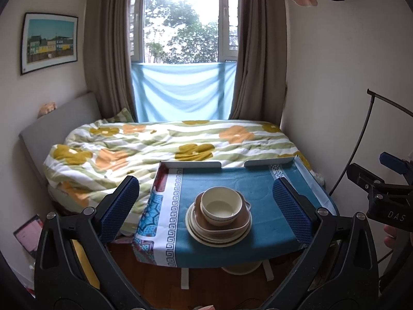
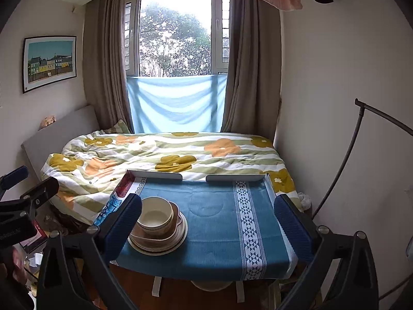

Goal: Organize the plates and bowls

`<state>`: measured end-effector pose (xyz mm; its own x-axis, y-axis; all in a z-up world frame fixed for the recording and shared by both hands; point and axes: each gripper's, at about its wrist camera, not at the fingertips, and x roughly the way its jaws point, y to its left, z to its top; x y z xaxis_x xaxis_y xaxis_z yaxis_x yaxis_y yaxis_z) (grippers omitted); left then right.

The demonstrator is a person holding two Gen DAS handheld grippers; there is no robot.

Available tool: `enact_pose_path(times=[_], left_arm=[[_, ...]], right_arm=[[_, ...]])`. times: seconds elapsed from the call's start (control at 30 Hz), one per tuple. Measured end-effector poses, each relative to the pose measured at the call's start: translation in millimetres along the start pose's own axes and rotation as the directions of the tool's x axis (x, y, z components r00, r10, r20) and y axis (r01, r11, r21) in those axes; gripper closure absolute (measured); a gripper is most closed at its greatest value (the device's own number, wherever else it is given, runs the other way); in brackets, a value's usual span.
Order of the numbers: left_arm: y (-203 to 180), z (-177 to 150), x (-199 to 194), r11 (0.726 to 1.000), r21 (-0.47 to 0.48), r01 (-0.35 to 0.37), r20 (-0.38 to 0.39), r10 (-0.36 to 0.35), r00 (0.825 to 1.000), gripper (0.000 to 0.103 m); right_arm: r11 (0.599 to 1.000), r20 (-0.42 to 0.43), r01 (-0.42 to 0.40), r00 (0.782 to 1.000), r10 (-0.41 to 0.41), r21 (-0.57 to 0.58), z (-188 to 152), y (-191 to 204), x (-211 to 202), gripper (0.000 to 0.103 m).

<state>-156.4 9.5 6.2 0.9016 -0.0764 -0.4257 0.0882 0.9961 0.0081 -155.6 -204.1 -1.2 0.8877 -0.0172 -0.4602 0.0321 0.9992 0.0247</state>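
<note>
Stacked dishes (image 1: 219,217) mid-table (image 1: 258,242), both tools wide, clear

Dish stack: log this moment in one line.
dish stack: bowl on plates, on table | left gripper: open, empty | right gripper: open, empty

Left hand-held gripper (image 1: 206,201) spread wide, blue pads (image 1: 121,206) either side of the view, nothing between them. Beyond, on the blue-clothed surface (image 1: 232,175): cream bowl (image 1: 221,206) nested in a brown dish (image 1: 227,226), atop stacked cream plates (image 1: 206,235). Flowered bed (image 1: 155,144) behind, curtained window (image 1: 180,25) above. Right hand-held gripper (image 1: 382,188) at the right edge.
</note>
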Motion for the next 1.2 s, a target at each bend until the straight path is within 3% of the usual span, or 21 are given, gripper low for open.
enact_pose_path(times=[1.2], left_arm=[[-2,-2,-27,1.000,0.014,0.001,0.037,-0.002,0.999,0.000]], right_arm=[[1.000,0.027,0.012,1.000,-0.011,-0.002,7,6,-25,0.001]])
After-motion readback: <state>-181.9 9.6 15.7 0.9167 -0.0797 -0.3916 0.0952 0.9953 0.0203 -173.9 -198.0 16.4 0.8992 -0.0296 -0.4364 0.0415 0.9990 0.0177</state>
